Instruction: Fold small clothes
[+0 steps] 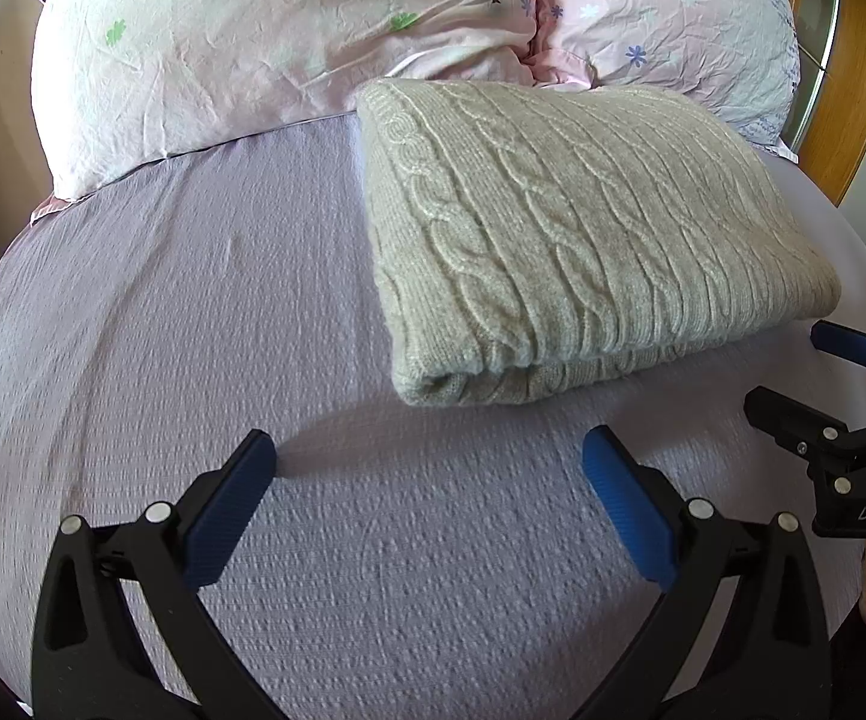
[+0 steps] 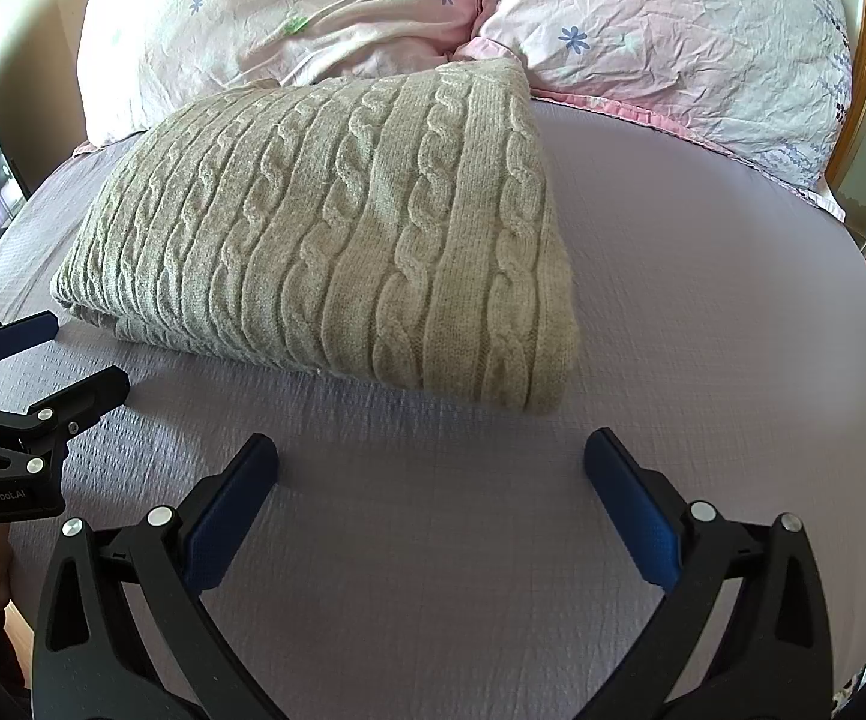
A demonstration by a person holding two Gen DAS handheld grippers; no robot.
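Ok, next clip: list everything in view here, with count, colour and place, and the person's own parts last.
Sweater: one, beige cable-knit, folded, lying on the bed just in front of the pillows.
Pillows: two, pale pink with small flowers and a tree print, side by side at the head of the bed.
Bed sheet: one, lavender, textured, under everything.
Headboard: one, wooden, behind the right-hand pillow.
Left tool: one, black with blue pads, open, empty, near the sweater's left.
Right tool: one, black with blue pads, open, empty, near the sweater's right.
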